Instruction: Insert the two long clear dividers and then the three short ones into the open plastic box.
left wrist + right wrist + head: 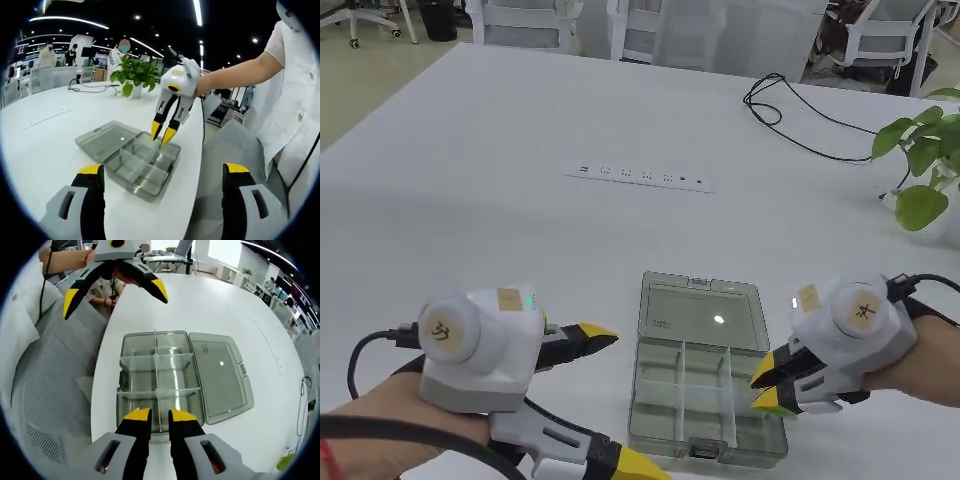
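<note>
The open clear plastic box (638, 405) lies near the table's front edge, its lid (705, 312) folded flat on the far side. Clear dividers (685, 385) stand inside and split the tray (120, 390) into several compartments. Two long dividers (160, 356) cross it, and short ones (155, 372) run between them. My right gripper (769, 386) hovers just above the box's right edge, jaws a narrow gap apart with nothing seen between them. My left gripper (618, 400) stands wide open to the left of the box (150, 192), empty. The right gripper (162, 133) also appears over the tray.
A white power strip (638, 176) lies mid-table, with a black cable (790, 120) and a potted plant (925, 160) at the back right. The table's front edge runs close to the box. A grey mesh chair (50, 390) sits beside that edge. Office chairs stand beyond the table.
</note>
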A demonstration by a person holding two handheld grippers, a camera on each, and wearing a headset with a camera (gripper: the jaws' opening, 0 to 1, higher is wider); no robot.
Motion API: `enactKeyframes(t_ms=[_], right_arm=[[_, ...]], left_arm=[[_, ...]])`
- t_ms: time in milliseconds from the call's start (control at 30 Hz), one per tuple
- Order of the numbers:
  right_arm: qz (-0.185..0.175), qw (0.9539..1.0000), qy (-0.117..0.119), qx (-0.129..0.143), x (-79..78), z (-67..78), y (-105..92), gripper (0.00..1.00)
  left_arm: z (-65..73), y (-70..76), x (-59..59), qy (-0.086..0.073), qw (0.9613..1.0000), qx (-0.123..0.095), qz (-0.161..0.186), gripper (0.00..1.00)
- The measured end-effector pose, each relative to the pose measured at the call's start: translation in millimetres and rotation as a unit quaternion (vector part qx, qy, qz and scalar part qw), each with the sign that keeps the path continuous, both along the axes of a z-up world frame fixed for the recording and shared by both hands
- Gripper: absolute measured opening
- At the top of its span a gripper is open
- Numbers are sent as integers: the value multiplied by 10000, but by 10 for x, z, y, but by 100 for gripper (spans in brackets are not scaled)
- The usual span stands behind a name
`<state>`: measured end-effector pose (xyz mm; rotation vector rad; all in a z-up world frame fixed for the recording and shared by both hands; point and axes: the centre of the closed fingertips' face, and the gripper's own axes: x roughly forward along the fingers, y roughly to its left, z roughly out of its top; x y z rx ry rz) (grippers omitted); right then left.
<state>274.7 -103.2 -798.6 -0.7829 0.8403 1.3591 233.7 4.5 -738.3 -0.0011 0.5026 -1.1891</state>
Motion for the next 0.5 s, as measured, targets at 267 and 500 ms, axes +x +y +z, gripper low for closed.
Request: enactKeyframes(t_ms=[267, 500], right_arm=[[-364, 9988, -41, 332, -25, 221, -149, 25], [-681, 9964, -107, 497, -57, 350, -349, 28]], left_arm=[[4, 57, 20, -13, 10000, 29, 52, 100], [19, 97, 40, -24, 9999, 50, 93, 100]])
